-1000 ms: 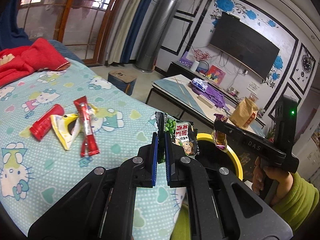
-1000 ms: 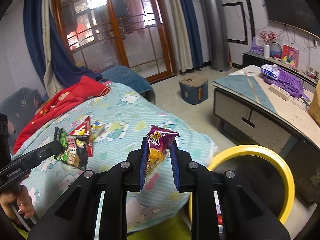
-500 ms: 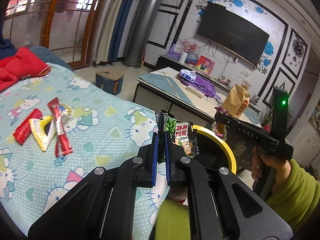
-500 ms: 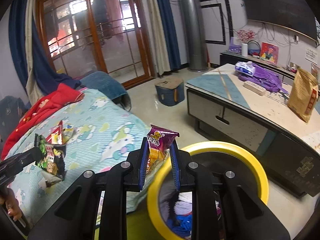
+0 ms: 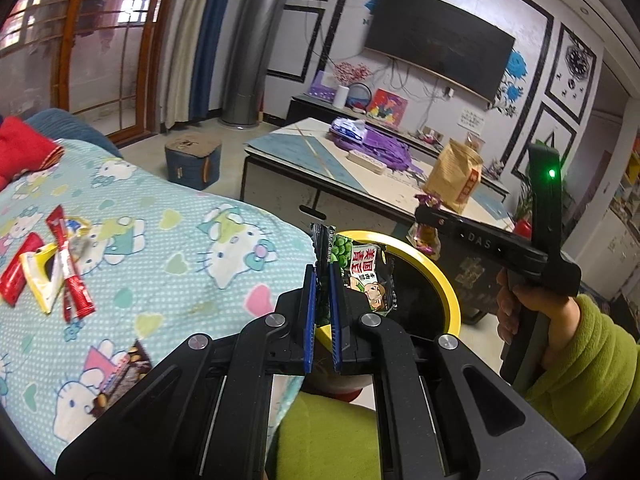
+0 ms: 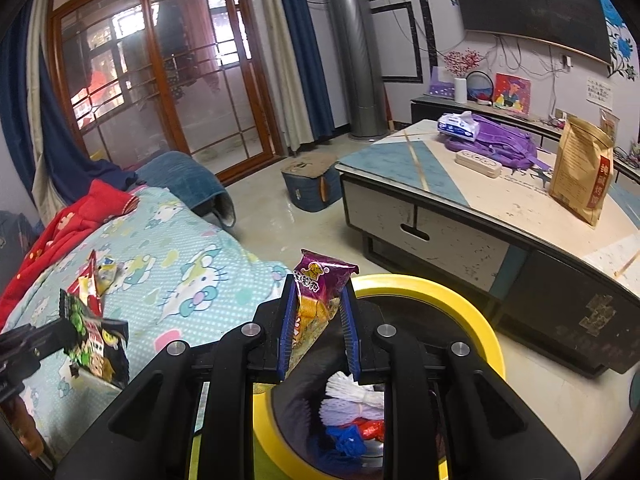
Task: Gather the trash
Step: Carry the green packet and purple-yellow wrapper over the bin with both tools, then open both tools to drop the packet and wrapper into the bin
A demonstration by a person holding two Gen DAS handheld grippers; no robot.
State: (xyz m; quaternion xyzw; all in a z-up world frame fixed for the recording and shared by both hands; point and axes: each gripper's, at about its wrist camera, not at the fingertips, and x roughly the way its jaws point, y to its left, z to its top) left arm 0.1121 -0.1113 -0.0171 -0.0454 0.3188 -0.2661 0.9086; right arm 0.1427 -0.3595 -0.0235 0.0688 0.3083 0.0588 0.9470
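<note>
My left gripper (image 5: 322, 280) is shut on a green and black snack packet (image 5: 362, 272) and holds it at the near rim of the yellow-rimmed trash bin (image 5: 440, 280). My right gripper (image 6: 318, 308) is shut on a purple snack packet (image 6: 316, 300) and holds it over the bin (image 6: 480, 320), which has white, blue and red trash inside. The right gripper with its purple packet (image 5: 426, 236) also shows in the left wrist view. Red and yellow wrappers (image 5: 52, 276) lie on the Hello Kitty blanket (image 5: 180, 240). A brown wrapper (image 5: 120, 376) lies near the blanket's front edge.
A low coffee table (image 6: 460, 216) stands beyond the bin, with a brown paper bag (image 6: 582, 168), a purple backpack (image 6: 496, 144) and a power strip. A blue stool (image 6: 310, 182) stands on the floor. Red clothing (image 6: 60, 232) lies at the sofa's far end.
Both grippers have swung right from the blanket toward the bin, each still holding its packet. The right gripper is now over the bin's opening.
</note>
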